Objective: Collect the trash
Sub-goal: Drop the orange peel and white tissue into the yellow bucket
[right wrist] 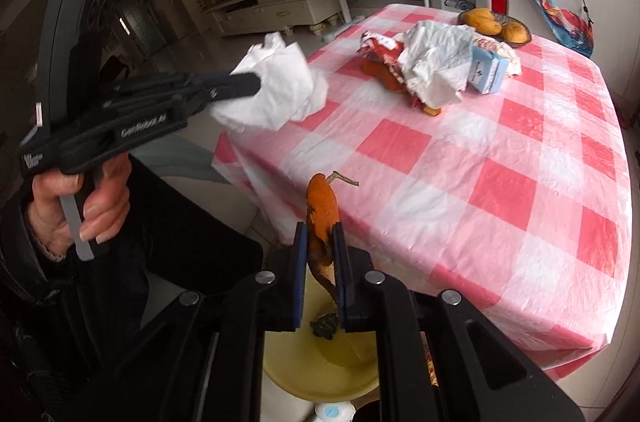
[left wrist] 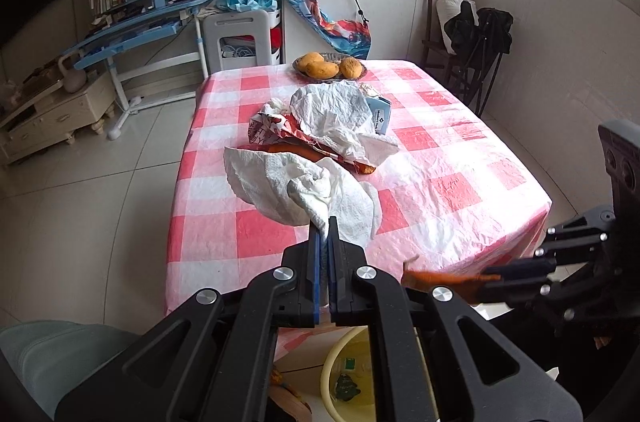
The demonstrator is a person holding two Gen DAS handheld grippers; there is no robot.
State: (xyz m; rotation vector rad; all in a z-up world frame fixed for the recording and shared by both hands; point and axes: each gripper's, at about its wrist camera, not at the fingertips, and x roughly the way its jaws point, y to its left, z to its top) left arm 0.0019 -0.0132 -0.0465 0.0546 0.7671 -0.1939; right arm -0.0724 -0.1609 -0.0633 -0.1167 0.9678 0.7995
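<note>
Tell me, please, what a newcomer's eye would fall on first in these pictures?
Probably the two loaded claws near the table's edge: the left claw pinches a crumpled white paper towel, and the right claw grips an orange peel above a yellow bin. Beyond them, a heap of wrappers and paper sits mid-table on the red-checked tablecloth.
</note>
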